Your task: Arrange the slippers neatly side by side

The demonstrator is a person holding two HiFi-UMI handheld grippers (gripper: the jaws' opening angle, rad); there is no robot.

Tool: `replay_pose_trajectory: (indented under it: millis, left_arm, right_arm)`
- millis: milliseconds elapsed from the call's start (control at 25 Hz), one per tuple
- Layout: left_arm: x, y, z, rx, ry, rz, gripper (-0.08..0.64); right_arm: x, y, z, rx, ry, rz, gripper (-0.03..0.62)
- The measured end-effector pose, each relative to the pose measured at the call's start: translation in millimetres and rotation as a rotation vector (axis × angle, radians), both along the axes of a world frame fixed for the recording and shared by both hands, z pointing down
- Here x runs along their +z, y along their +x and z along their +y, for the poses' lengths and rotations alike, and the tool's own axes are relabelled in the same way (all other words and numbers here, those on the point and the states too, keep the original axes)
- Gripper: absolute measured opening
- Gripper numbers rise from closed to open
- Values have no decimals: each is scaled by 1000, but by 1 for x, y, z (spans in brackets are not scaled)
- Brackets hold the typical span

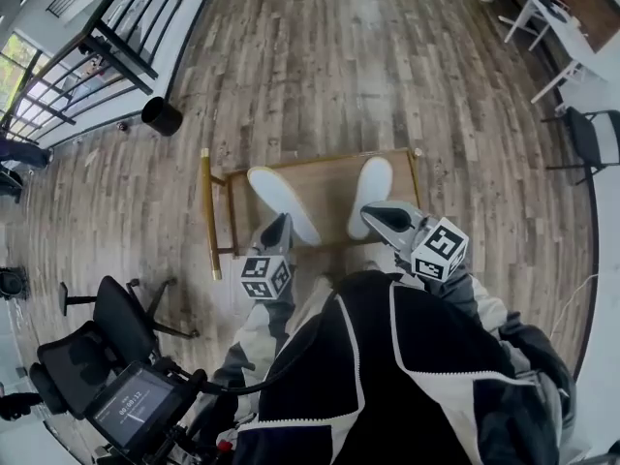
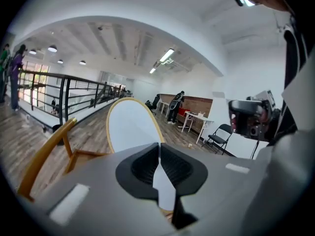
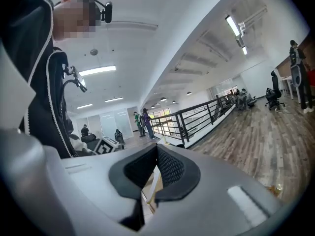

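Jaws of the left gripper [image 2: 158, 154] are pinched on the left slipper [image 2: 129, 124], whose white, yellow-rimmed sole rises toward 11 o'clock beyond them. Those of the right gripper [image 3: 157, 156] are pressed together on a thin white, yellow-edged strip, which looks like the edge of the right slipper [image 1: 371, 187]. Seen from the head view, both slippers lie over the low wooden table [image 1: 325, 163], the left one at 9 o'clock of the right, apart from it and slanted toward 11 o'clock.

two slippers [image 1: 284, 204] [image 1: 370, 195], one table [image 1: 329, 184]
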State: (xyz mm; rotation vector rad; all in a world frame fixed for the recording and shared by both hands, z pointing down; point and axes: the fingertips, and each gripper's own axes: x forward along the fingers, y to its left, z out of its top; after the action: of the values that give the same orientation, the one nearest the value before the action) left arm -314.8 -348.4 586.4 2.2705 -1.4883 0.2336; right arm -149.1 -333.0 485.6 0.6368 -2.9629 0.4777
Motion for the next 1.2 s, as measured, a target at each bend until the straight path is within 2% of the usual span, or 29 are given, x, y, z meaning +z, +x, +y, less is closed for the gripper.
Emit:
replay_pose_trajectory:
  millis: [80,200,360,520,640,800,920,1080,1200]
  left_arm:
    - [-15,9,16,20,58,-13,31]
    - [-25,13,33,25,103,-21,31]
    - [-22,9,42,40,113,-31,31]
    - [-7,-13,46,6,81,-40,31]
    - [9,-32,41,-10,22,-84,31]
    - [24,-99,13,-13,-72,-174,31]
    - [44,-138,3,-9,-168,-219,31]
    - [74,-161,1,-22,-284,-222,31]
    - [103,-158,-18,-27,-361,-224,31]
  right_arm:
    - [7,-9,-4,-17,-9,-4,5]
    - [18,-27,-11,-51,-11,-21,5]
    - [26,-39,-17,-70,-14,-29,5]
    - [31,-45,-10,-68,-17,-38,5]
    - [29,-41,-7,-46,-12,-31,5]
    - [10,-59,-13,13,-23,-7,5]
    - [5,-56,-4,74,-31,9,5]
    - [5,-39,17,142,-34,19,5]
    - [6,-20,14,189,-39,29,5]
